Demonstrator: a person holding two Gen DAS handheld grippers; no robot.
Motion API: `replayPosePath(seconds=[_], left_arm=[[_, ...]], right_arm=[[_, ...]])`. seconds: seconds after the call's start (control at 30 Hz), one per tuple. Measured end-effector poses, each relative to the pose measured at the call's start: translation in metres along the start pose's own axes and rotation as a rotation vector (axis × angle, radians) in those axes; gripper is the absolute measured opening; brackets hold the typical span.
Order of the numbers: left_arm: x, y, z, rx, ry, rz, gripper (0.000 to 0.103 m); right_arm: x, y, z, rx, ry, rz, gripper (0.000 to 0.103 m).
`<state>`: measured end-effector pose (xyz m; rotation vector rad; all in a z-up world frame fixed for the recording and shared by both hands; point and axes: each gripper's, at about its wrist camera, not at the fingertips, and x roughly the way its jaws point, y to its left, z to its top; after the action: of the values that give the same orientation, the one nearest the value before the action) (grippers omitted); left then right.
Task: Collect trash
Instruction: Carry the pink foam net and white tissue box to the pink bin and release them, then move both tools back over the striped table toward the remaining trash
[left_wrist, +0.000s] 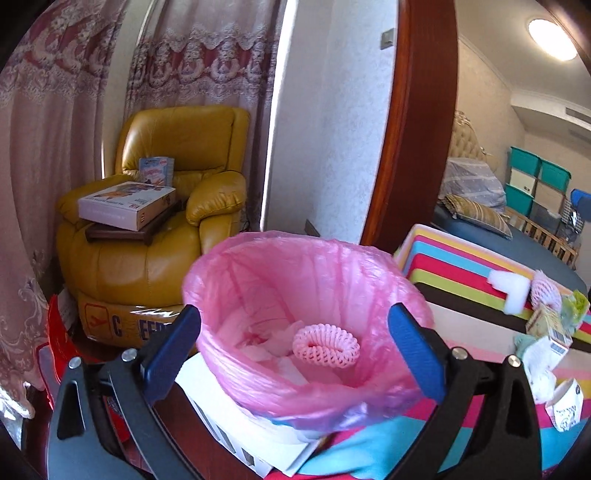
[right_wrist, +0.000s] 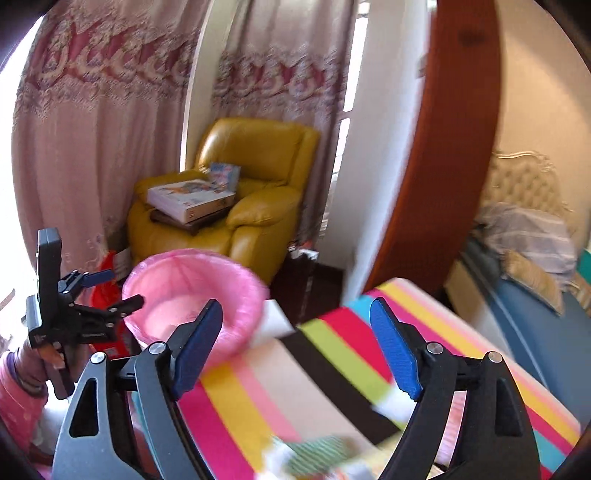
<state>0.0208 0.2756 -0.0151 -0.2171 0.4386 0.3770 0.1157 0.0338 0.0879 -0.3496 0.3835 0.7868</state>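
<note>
Since the pink-lined bin (left_wrist: 306, 332) already has a pink foam net (left_wrist: 326, 346) lying in it, the leftover trash pile (left_wrist: 546, 332) is what matters: it sits on the striped table (left_wrist: 461, 266), off to the right of the left gripper (left_wrist: 295, 343), so the right gripper (right_wrist: 295, 347) looks nearer to me. Both tongs gape wide, nothing in them. No clear long axis to that pile. Readable text: just "C" and "FED" on a cardboard box (left_wrist: 122, 325) under the armchair.

Both wrist views toward pink-lined bin (left_wrist: 306, 328)
</note>
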Motion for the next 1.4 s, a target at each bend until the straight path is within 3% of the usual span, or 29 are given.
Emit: replayPosePath(seconds=[0.27,0.4,0.6,0.83,1.13,1.4], left_arm=[[-0.021,-0.071,-0.006,0.088,-0.002,-0.149,0.098],[-0.038,-0.116,-0.023,0.133,0.032,-0.288,0.098],[-0.061,-0.202,-0.069,0.303,0.114,-0.500,0.098],[-0.065,-0.260,-0.100,0.491,0.157,-0.577,0.098],[-0.030,-0.290,-0.116,0.529,0.304,-0.613,0.098],[-0.020,-0.321,-0.111,0.539,0.297,-0.668,0.098]], right_arm=[[-0.066,-0.072,-0.073,0.145,0.005,-0.146,0.079],[-0.084,-0.086,-0.118,0.192,0.031,-0.202,0.080],[-0.107,-0.102,-0.177,0.261,0.082,-0.255,0.080],[-0.138,-0.118,-0.220,0.341,0.084,-0.297,0.080],[-0.142,-0.125,-0.234,0.377,0.083,-0.301,0.080],[-0.110,-0.144,-0.240,0.319,0.179,-0.308,0.080]])
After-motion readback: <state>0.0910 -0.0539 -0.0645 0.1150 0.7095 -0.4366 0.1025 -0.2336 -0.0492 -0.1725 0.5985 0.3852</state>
